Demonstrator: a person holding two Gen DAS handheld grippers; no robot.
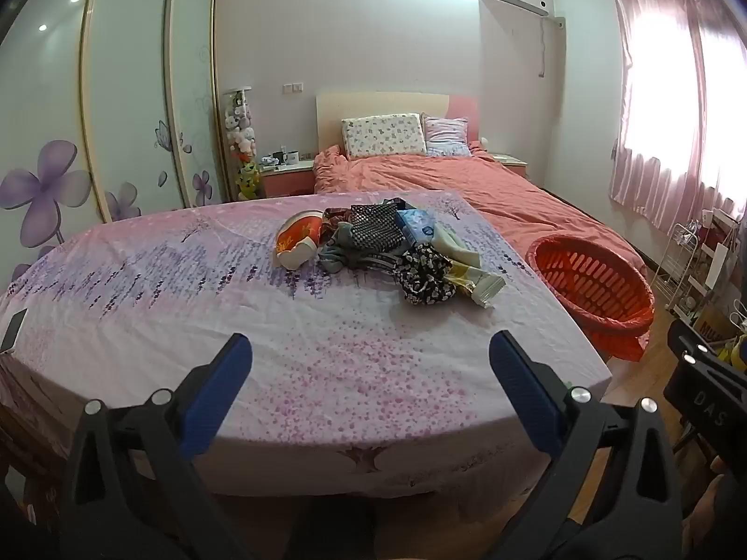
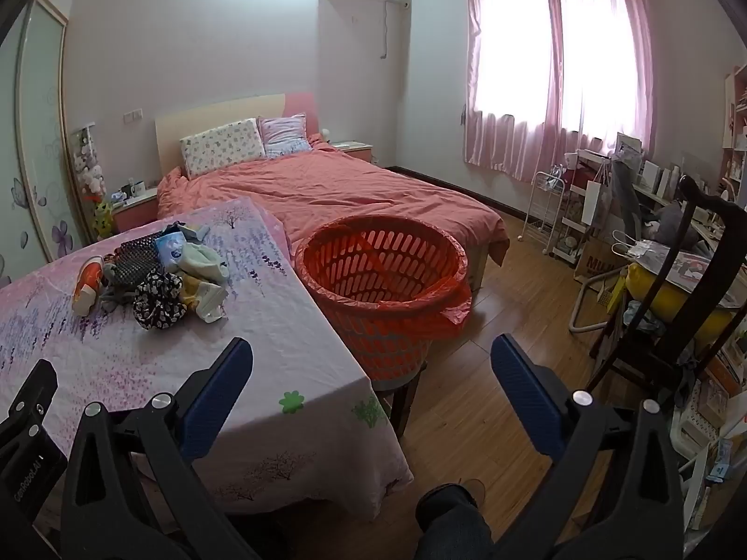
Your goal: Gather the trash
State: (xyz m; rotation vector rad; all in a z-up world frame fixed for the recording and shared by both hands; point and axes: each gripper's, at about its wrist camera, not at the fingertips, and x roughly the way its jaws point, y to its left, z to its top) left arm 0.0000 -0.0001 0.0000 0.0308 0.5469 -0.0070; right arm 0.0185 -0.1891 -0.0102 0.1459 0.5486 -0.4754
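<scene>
Both grippers hung short of the table [image 1: 140,308] with their jaws spread wide and nothing between them; the left gripper [image 1: 369,364] pointed across the flowered cloth, the right gripper [image 2: 371,366] out over the table's corner and the floor. The trash lay in one heap [image 1: 387,252] toward twelve o'clock from the left gripper, well apart from it — a crushed red and white cup [image 1: 299,245] at the heap's nine o'clock, a blue packet [image 1: 415,228] at its far side, a yellow and white wrapper [image 1: 476,280] at its four o'clock; dark and grey pieces, perhaps cloth, lay tangled among them. The red basket [image 2: 383,280], lined with a red bag, stood just beside the table's edge, at about twelve o'clock from the right gripper. I judged the risk lay in the tangle; a grab at the wrapper could drag the cloth pieces along, or pinch the tablecloth — and a loose throw might miss the basket's rim.
</scene>
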